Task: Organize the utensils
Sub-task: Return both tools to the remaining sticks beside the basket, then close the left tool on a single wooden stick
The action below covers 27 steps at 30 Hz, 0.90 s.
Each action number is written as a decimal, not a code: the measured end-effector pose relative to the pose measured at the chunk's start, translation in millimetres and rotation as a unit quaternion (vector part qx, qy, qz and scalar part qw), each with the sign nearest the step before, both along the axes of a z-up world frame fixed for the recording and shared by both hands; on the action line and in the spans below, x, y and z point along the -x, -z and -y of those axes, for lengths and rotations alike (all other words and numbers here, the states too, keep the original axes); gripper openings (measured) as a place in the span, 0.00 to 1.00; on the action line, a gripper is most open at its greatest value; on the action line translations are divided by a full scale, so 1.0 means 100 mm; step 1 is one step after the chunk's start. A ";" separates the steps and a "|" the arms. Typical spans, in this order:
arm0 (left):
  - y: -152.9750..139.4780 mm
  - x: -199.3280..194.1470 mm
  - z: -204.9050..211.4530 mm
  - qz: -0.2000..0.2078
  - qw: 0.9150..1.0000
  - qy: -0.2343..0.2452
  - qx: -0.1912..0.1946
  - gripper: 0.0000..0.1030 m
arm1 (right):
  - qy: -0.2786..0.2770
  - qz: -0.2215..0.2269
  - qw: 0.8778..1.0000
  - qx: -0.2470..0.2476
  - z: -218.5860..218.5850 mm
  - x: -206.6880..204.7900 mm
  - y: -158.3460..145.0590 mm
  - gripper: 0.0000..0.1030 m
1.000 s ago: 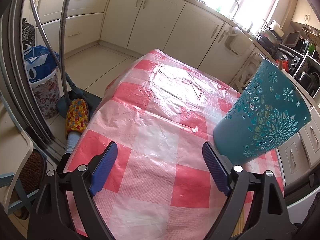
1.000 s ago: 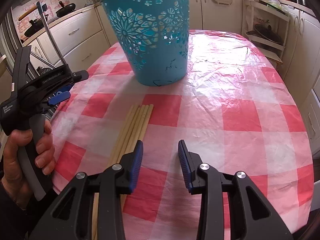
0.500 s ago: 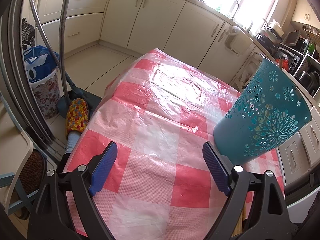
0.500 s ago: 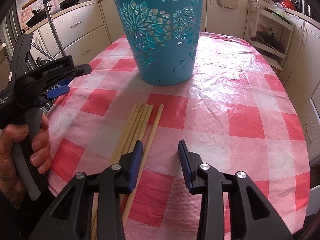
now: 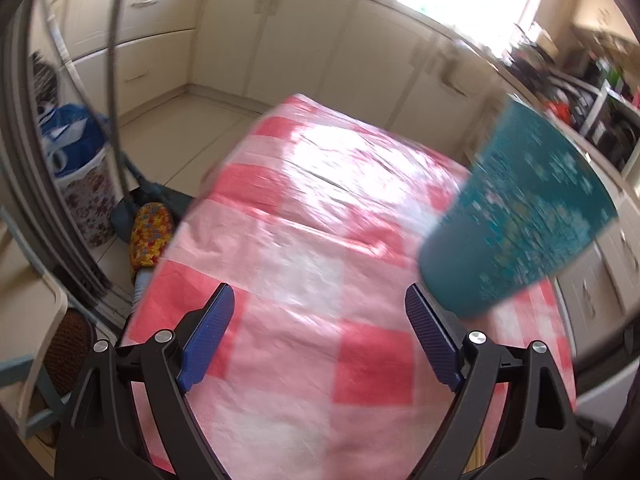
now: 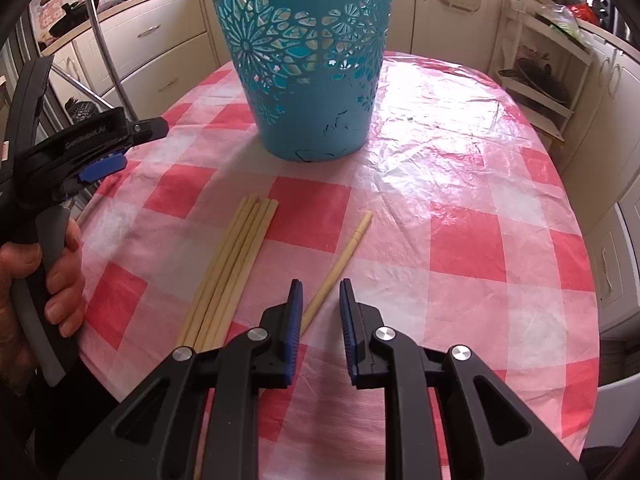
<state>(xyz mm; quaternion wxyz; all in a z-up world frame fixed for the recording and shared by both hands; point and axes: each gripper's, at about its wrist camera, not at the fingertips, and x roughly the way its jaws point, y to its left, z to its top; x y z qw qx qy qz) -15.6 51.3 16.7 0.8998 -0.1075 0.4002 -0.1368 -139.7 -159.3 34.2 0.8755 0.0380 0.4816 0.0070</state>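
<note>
**Chopsticks waiting by the blue basket**

Chopsticks lay on the checked desk [image 6: 460, 240] before the teal basket [image 6: 308, 60]. A bundle [image 6: 228, 272] pointed toward it lengthwise; one stray chopstick [image 6: 340, 264] angled rightward. The right hand-held gripper [image 6: 318, 312] was closing around that stick, not yet pinching. The left hand-held gripper [image 5: 316, 340] gaped empty. Next, probably: grip, lift, drop upright.

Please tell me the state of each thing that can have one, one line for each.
Basket: upright on the table.
Chopstick bundle: flat, side by side.
Single chopstick: apart, running between the right pads.
Right gripper: closing, not yet gripping.
Left gripper: open, empty.
</note>
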 end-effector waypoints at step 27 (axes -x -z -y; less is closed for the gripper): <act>0.10 0.67 0.78 -0.038 0.980 0.112 -0.162 0.81 | 0.009 0.012 0.996 -0.091 0.31 0.12 0.01 0.21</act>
